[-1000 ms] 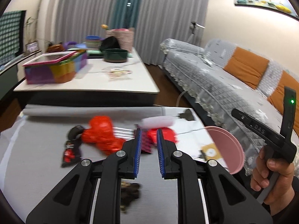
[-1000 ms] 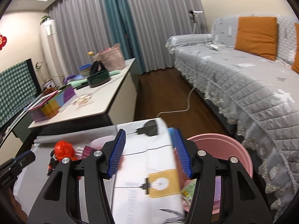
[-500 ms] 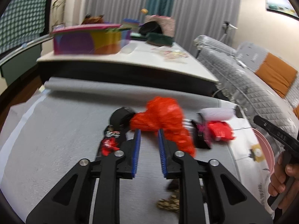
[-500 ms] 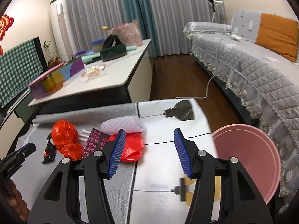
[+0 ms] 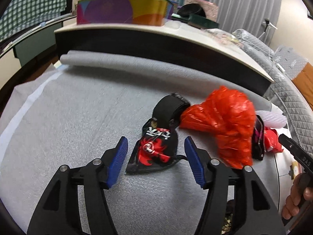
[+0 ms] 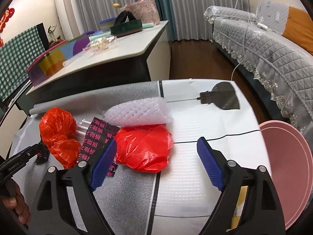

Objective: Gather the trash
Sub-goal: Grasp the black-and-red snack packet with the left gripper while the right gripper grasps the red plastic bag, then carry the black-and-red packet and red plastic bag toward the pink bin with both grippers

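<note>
Both grippers had closed in on the litter since half a second before, and the left gripper (image 5: 156,154), nearly pinched together then, now stood spread wide. Its blue fingers straddled a black-and-red snack wrapper (image 5: 154,148) lying flat on the grey mat (image 5: 78,107), nothing held between them. Just right of the wrapper, touching its upper end, sat a crumpled orange-red plastic bag (image 5: 225,121). Further right lay a dark packet with pink lettering (image 6: 97,137), then a sheet of white bubble wrap (image 6: 137,113) resting on the far edge of a second red bag (image 6: 144,148). The right gripper (image 6: 156,162) hung released and empty, its left finger against that red bag's near side. At the far right the pink bin (image 6: 289,174) waited beside the table edge.

The step in hand looked like the reach for a piece of trash, with no item yet picked up by either tool. Next, the left gripper probably needed to drop onto the wrapper and clench on it; being thin and flat, it might slip unless a raised fold was caught.
</note>
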Demonstrator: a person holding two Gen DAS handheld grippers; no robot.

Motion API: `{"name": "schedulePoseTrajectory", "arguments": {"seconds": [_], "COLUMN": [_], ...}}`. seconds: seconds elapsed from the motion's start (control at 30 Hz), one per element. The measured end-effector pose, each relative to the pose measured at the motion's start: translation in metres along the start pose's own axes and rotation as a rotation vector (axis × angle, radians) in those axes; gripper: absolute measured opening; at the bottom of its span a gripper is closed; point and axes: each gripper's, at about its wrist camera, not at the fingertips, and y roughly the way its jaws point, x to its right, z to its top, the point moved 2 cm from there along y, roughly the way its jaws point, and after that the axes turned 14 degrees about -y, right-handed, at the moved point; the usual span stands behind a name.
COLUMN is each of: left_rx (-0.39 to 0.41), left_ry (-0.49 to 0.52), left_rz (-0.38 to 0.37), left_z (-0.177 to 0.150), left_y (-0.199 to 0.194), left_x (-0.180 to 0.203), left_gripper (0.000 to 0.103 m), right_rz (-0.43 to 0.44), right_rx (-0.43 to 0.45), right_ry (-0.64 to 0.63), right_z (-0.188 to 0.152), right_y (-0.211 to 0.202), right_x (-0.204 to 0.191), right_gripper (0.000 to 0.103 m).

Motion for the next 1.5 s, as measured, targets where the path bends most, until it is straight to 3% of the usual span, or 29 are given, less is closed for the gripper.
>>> {"name": "schedulePoseTrajectory", "arguments": {"seconds": [0.53, 0.67, 0.73, 0.77, 1.5], "left_rx": [-0.065, -0.068, -0.062, -0.06, 0.051], "left_ry": [-0.001, 0.003, 0.009, 0.012, 0.096], "left_rz": [0.005, -0.002, -0.01, -0.019, -0.127], "left_z": [-0.003, -0.005, -0.005, -0.005, -0.019], "left_y": [0.013, 0.011, 0.009, 0.006, -0.061], "left_x": [0.0, 0.002, 0.004, 0.005, 0.043], "left_gripper": [0.059, 0.051, 0.045, 0.037, 0.036], "right_rz": [0.011, 0.014, 0.013, 0.012, -0.013], "right_rx": [-0.081, -0.076, -0.071, -0.067, 0.043], "right_ry": [-0.07, -0.085, -0.085, -0.083, -0.091], "right_z": [-0.003, -0.004, -0.004, -0.005, -0.014], "right_y": [0.02, 0.017, 0.014, 0.012, -0.075], "right_x": [-0.017, -0.019, -0.019, -0.018, -0.01], "right_gripper": [0.088, 0.069, 0.069, 0.069, 0.068]}}
